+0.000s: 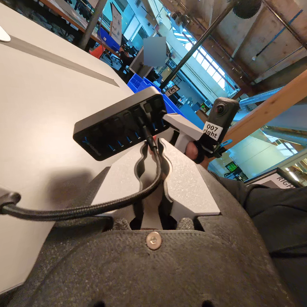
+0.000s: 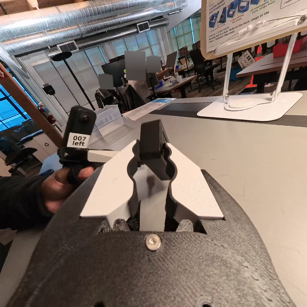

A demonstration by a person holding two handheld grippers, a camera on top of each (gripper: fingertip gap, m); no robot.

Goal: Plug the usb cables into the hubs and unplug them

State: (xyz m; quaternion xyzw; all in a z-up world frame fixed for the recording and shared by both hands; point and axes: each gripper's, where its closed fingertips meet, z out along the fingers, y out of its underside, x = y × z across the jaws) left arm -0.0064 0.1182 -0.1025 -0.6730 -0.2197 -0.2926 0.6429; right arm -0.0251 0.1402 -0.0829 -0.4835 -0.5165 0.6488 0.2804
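Black hub [image 1: 121, 127]: a long black USB hub with a row of blue-lit ports, held up above the grey table [image 1: 41, 93]; in the right wrist view it appears end-on [image 2: 150, 141].
Right gripper [image 2: 151, 146]: its white fingers [image 2: 184, 176] are closed narrowly on one end of the hub. From the left wrist view this gripper [image 1: 166, 116] reaches in from the right, a hand [image 1: 192, 149] on its handle.
Cable [image 1: 99, 207]: black and braided, its plug [image 1: 142, 123] seated in a port near the right end of the hub; it curves down and off to the left.
Left gripper [image 1: 153, 146]: its white fingers [image 1: 182, 174] are nearly closed around the cable just below the plug.
Left hand [image 2: 66, 184]: grips the left tool's handle, below its black camera [image 2: 79, 126].
Background: a white stand [image 2: 249, 106] with an instruction board rests on the table, and blue bins [image 1: 141, 83] sit beyond the table edge.
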